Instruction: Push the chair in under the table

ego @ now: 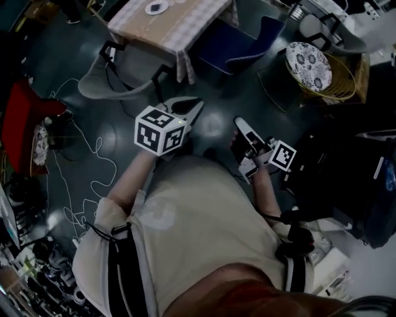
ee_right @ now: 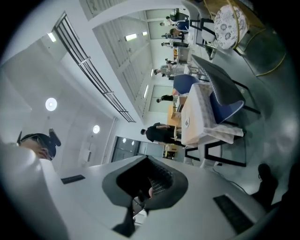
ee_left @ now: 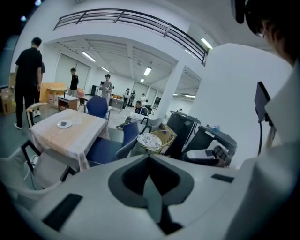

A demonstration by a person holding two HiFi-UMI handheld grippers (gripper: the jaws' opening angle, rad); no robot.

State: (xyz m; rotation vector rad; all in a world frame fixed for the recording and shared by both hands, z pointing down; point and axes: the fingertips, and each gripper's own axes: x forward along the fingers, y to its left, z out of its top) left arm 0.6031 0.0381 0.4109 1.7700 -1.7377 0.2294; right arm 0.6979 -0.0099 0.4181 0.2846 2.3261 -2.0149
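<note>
Chair [ego: 104,77], grey shell on a black frame, stands pulled out at the near-left corner of the table [ego: 176,28], well apart from both claws and touched by neither.

1. Left gripper [ego: 193,106]: jaws fully together, nothing between them. It is held in the air above the dark floor [ego: 216,127], pointing toward the table.
2. Right gripper [ego: 241,124]: jaws fully together, empty. It is held just beside the left one, close to the person's body.
3. Head view only: a white cord [ego: 86,161] loops over the floor at the left, beside a red seat [ego: 25,114]. A small dish [ego: 156,7] lies on the checked tablecloth.
4. Blue chair [ego: 244,46]: it sits at the right side of the table. Further right, a patterned round disc [ego: 308,65] rests on a yellow wire basket [ego: 346,80].
5. Left gripper view only: it looks level across the hall. The grey chair fills the lower left, with the table behind it, and several people [ee_left: 28,79] stand beyond.
6. Right gripper view only: the picture is rolled sideways. It shows ceiling lights [ee_right: 50,104], a railing [ee_right: 93,75] and a person in black [ee_right: 161,133] next to the table.
</note>
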